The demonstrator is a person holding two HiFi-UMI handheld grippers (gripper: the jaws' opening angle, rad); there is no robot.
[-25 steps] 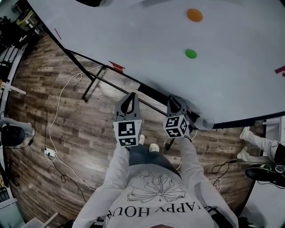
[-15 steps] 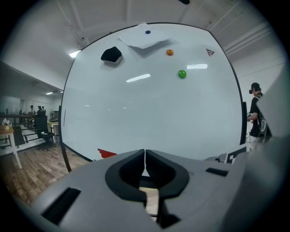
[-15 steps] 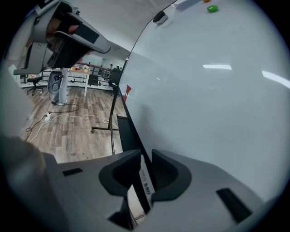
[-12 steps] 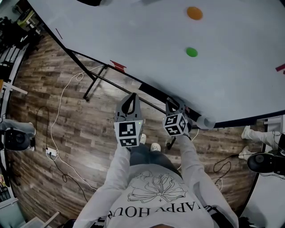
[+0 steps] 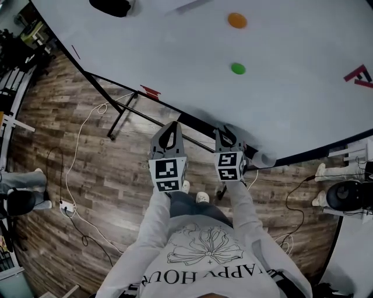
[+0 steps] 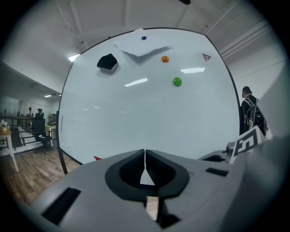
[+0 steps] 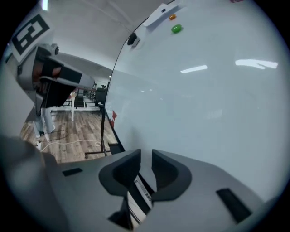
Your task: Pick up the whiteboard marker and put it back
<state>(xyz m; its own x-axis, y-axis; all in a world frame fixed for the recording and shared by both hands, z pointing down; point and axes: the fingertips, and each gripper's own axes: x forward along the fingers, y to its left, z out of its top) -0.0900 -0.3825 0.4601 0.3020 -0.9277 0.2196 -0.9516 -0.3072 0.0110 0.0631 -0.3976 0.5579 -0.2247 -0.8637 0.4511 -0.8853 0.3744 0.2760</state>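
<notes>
The whiteboard marker (image 7: 139, 192), white with a printed label, shows only in the right gripper view. It is visible through the gap behind the jaws and lies along the black tray (image 7: 111, 136) under the whiteboard (image 7: 204, 99). My right gripper (image 7: 146, 156) hangs just above it. Its jaws are closing, with a gap between the pads that do not press on the marker. In the head view the right gripper (image 5: 226, 129) hides the marker. My left gripper (image 5: 173, 124) is beside it at the tray edge, shut (image 6: 145, 156) with nothing between its jaws.
On the whiteboard (image 5: 175, 52) are a green magnet (image 5: 238, 68), an orange magnet (image 5: 236, 20) and a black eraser (image 5: 111, 7). A red piece (image 5: 150, 91) and a white roll (image 5: 263, 158) sit at the tray. Cables (image 5: 76, 151) cross the wood floor. A person (image 6: 249, 108) stands at the right.
My right gripper has rolled and lifted slightly toward the board, its marker cube now facing squarely up. The left gripper has stayed in place. People at the room's edges have shifted.
</notes>
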